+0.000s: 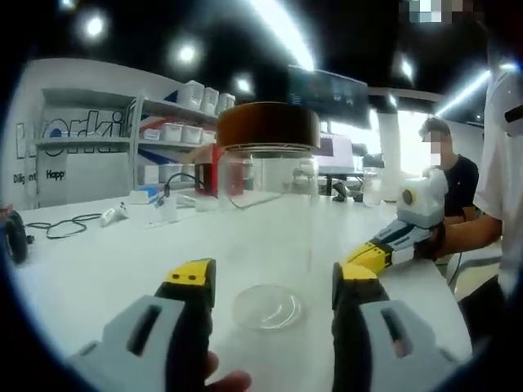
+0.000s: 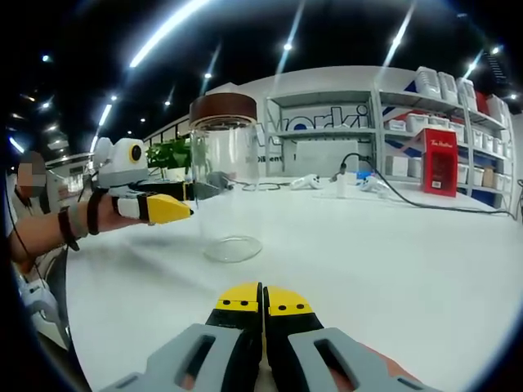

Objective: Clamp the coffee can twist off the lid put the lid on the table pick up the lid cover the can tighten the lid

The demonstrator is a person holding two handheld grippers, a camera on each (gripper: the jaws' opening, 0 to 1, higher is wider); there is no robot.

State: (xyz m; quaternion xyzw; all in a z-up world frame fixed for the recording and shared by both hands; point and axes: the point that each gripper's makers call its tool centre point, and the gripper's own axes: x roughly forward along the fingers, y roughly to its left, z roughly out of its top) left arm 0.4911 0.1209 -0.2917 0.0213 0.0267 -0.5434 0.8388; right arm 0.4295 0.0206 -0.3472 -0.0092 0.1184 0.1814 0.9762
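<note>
Clear, empty coffee can [image 1: 265, 237] seen upright, brown lid [image 1: 268, 124] seated; left gripper [image 1: 274, 286] spread wide around it, right gripper [image 2: 262, 300] closed, empty.

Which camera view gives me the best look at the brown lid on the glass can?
The left gripper view: the lid sits large and near centre, on top of the can, straight ahead between that gripper's open fingers. The right gripper view shows the lid smaller and off to the left.

A clear glass can [image 1: 265, 237] is topped by a brown lid [image 1: 267, 125]. Yellow tips and grey bodies are seen on both grippers [image 1: 274, 286] [image 2: 262, 302]. The table [image 2: 392, 253] is white; a red box [image 2: 440, 162] is shelved.
</note>
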